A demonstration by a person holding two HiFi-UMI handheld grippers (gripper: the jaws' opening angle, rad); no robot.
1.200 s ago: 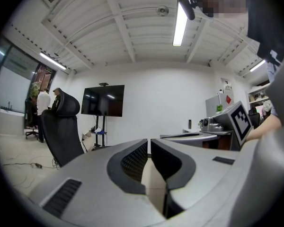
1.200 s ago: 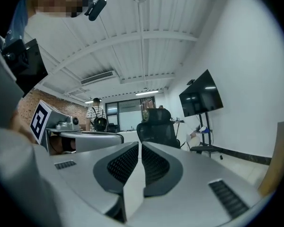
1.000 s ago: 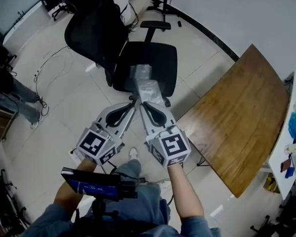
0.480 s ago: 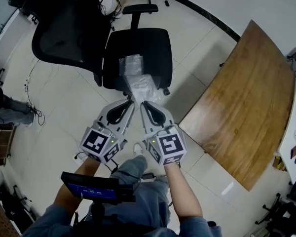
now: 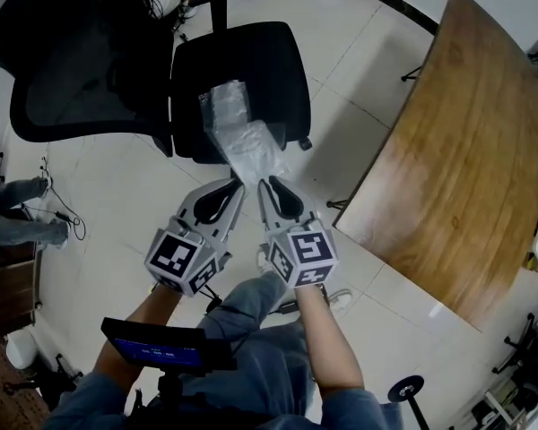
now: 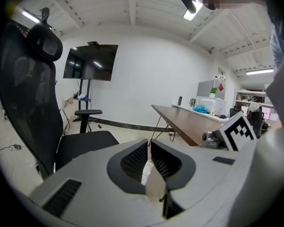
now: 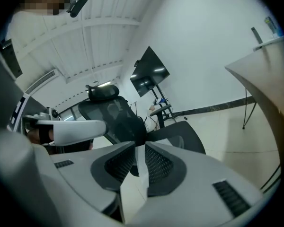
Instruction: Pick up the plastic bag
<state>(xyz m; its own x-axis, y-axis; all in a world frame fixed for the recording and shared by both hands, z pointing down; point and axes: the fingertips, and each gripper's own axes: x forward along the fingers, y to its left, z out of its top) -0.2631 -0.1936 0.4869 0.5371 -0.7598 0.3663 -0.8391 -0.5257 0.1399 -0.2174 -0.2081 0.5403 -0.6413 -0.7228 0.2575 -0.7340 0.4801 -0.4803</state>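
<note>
Plastic bag [image 5: 242, 137] hangs over the chair seat [image 5: 278, 61] because we clamp its edge in our left tongs [image 5: 237, 186]. Our right tongs [image 5: 267, 184] have just been opening, film slack between them.

The left gripper [image 5: 237, 185] and right gripper [image 5: 267, 186] are light grey shells with black ribbed fingers [image 6: 132, 161], each with a black-and-white marker cube [image 5: 179, 260] on the back. Person's in blue sleeves [image 5: 82, 399] and jeans [image 5: 251, 352], fwiw.

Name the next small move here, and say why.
Probably open the left tongs too: the right tongs have just been opening, loose around the bag, which reaches over the seat while the left pinch it.
</note>
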